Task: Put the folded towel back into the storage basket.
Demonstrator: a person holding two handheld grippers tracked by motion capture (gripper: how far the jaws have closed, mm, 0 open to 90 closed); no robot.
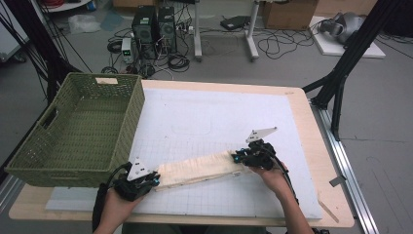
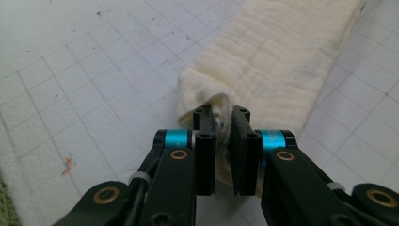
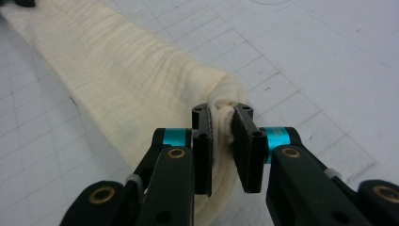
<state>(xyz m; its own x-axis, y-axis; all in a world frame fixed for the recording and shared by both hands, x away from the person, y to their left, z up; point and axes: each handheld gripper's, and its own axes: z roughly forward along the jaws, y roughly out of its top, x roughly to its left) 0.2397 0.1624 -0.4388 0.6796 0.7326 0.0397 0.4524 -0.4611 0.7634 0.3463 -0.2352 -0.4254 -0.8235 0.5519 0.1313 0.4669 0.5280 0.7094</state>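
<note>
The cloth [image 1: 197,169] lies folded into a long strip right of the basket [image 1: 78,129]; left gripper [image 1: 142,181] and right gripper [image 1: 248,157] each pinch an end; further folding and basketing probably remain.

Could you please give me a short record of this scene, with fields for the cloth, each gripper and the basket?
cloth: cream folded strip, stretched between the two grippers over the white gridded mat
left gripper: jaws shut on the cloth's near-left end
right gripper: jaws shut on the cloth's far-right end
basket: green woven, at the table's left edge, nothing visible inside, apart from the cloth
</note>
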